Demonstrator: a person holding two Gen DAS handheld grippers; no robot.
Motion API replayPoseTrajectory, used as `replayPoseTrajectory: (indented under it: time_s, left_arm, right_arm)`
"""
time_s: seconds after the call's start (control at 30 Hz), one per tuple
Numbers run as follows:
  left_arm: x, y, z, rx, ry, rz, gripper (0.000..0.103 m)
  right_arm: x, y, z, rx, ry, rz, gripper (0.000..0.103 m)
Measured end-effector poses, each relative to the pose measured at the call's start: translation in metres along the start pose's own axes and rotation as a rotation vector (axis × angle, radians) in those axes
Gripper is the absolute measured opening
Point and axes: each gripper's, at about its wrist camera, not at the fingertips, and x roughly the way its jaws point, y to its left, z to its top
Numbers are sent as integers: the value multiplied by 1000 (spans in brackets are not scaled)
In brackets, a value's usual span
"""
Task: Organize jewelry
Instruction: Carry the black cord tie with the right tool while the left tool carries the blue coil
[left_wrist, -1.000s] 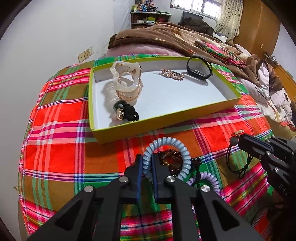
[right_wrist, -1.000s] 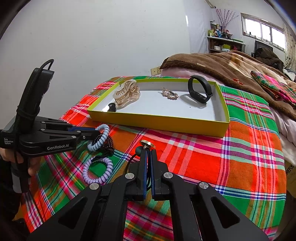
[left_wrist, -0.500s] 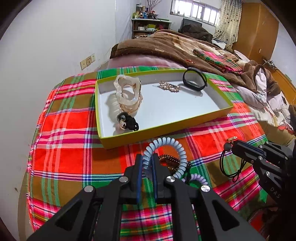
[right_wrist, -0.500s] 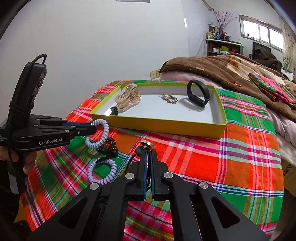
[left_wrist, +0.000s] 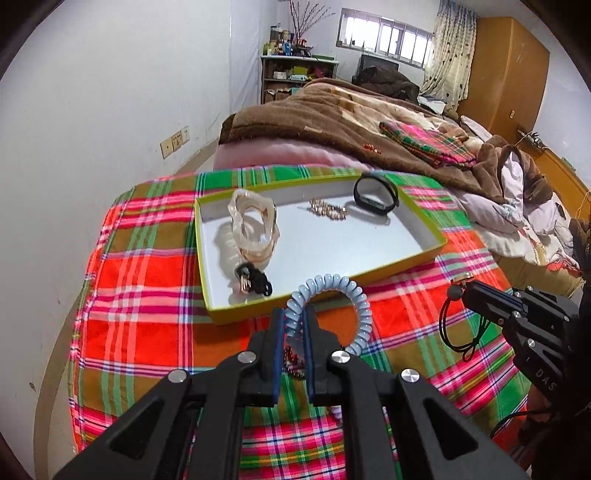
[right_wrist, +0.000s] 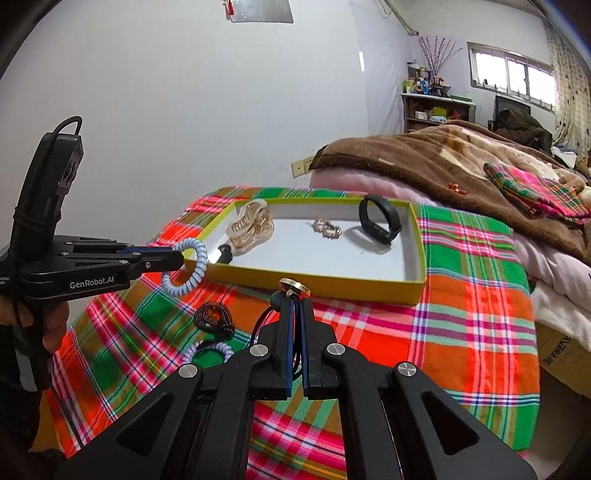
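Observation:
My left gripper (left_wrist: 294, 316) is shut on a pale blue coil hair tie (left_wrist: 354, 295) and holds it in the air just before the near wall of the yellow-green tray (left_wrist: 402, 264). It also shows in the right wrist view (right_wrist: 179, 260) with the coil (right_wrist: 194, 267). My right gripper (right_wrist: 294, 301) is shut on a black elastic hair tie with a gold charm (right_wrist: 294, 285), raised over the plaid cloth; the loop hangs below it (left_wrist: 448, 325). The tray (right_wrist: 415, 236) holds a beige claw clip (left_wrist: 255, 229), a gold bracelet (left_wrist: 328, 211), a black band (left_wrist: 376, 194) and a small black clip (left_wrist: 253, 282).
A dark beaded bracelet (right_wrist: 214, 317) and a lilac coil tie (right_wrist: 210, 349) lie on the plaid cloth (right_wrist: 461, 325) near the grippers. A brown blanket (right_wrist: 443, 158) is heaped behind the tray. A white wall (left_wrist: 92, 129) runs along the left.
Both grippers have risen and moved toward the tray. The blue coil has lifted off the cloth, leaving the beaded bracelet and lilac coil behind.

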Motion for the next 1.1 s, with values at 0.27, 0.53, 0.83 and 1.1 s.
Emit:
replayPoseTrajectory:
  time_s: [0.27,0.53,0.83,1.1]
  left_arm:
    - [-3,0,19,-4,-28,-13,10]
    - [7,-3,43,-11,-34,-27,10]
    - [37,-9,74,-14,-18,-35,10]
    - [77,-8,89,-40,32,-30,10]
  right_arm:
    - [-4,-6,20,1,-32,-22,3]
    - [-1,-17,37,11,-50,-46,3]
    - [22,-41,56,87,-61,-70,3]
    - [55,-63,65,142,-35,-94,3]
